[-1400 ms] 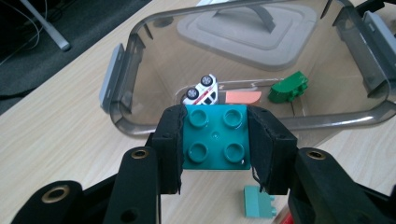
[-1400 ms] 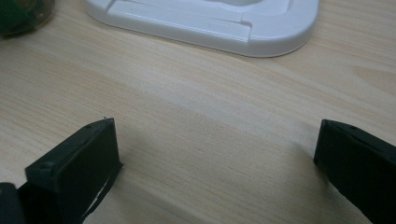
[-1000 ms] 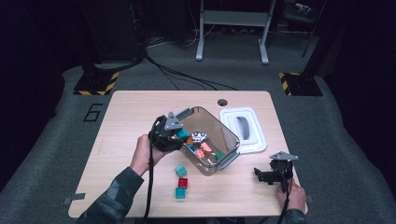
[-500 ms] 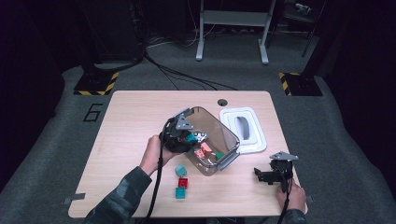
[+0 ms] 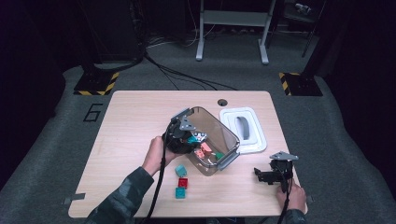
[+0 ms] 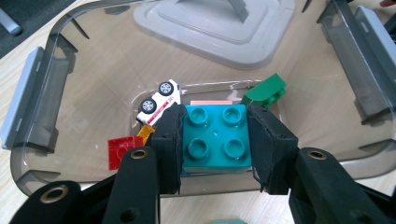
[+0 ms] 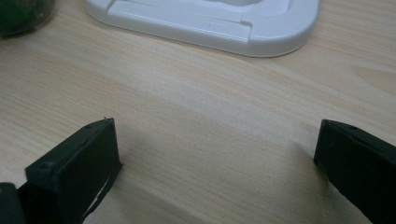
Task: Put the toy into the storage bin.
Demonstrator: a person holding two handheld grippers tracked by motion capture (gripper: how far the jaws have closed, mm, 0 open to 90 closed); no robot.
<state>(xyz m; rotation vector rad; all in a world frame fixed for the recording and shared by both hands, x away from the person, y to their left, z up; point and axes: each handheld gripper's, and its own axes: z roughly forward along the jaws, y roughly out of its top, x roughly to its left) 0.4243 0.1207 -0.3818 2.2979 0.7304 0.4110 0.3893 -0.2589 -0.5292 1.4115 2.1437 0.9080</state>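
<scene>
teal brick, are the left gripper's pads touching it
Touching: in the left gripper view both pads press the sides of the teal brick above the clear container.

You're looking at a table [image 5: 140, 116] lit evenly from above, while everything beyond it sinks into near black. Your high view is soft and grainy, with only faint shadows on the wood. On your left gripper view, the teal brick [image 6: 215, 135] is crisp, and pale glare streaks the clear container's [image 6: 60, 74] wall left of the brick. Your right gripper view is soft, its black jaws blurred at the bottom corners, with dull shadows beside them.
</scene>
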